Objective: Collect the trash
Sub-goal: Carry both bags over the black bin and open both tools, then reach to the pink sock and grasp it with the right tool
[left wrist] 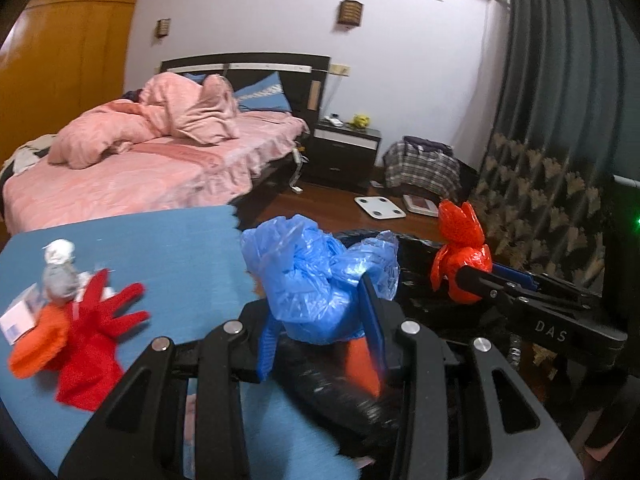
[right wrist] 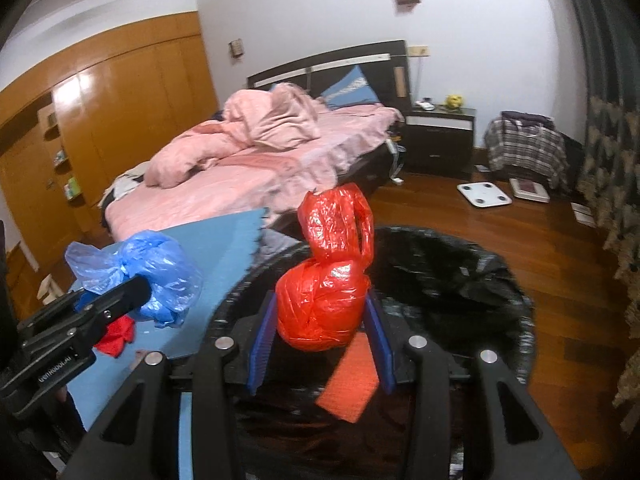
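Observation:
My left gripper [left wrist: 320,316] is shut on a knotted blue plastic bag [left wrist: 316,272], held at the rim of a bin lined with a black trash bag [left wrist: 340,396]. In the right wrist view my right gripper [right wrist: 322,320] is shut on a knotted red plastic bag [right wrist: 326,300], hanging over the black-lined bin [right wrist: 460,280]. The blue bag [right wrist: 152,276] shows at the left there, and the red bag [left wrist: 460,264] at the right of the left wrist view. A flat orange piece [right wrist: 352,384] lies inside the bin. Red gloves [left wrist: 96,336], crumpled paper [left wrist: 60,268] and an orange item [left wrist: 36,344] lie on the blue mat [left wrist: 180,248].
A bed with pink bedding [right wrist: 240,176] stands behind the mat. Further back are a dark nightstand [right wrist: 440,140], a plaid bag [right wrist: 524,148] and a white scale [right wrist: 484,194] on the wooden floor. Curtains [left wrist: 540,120] hang at the right, wooden wardrobes [right wrist: 100,120] at the left.

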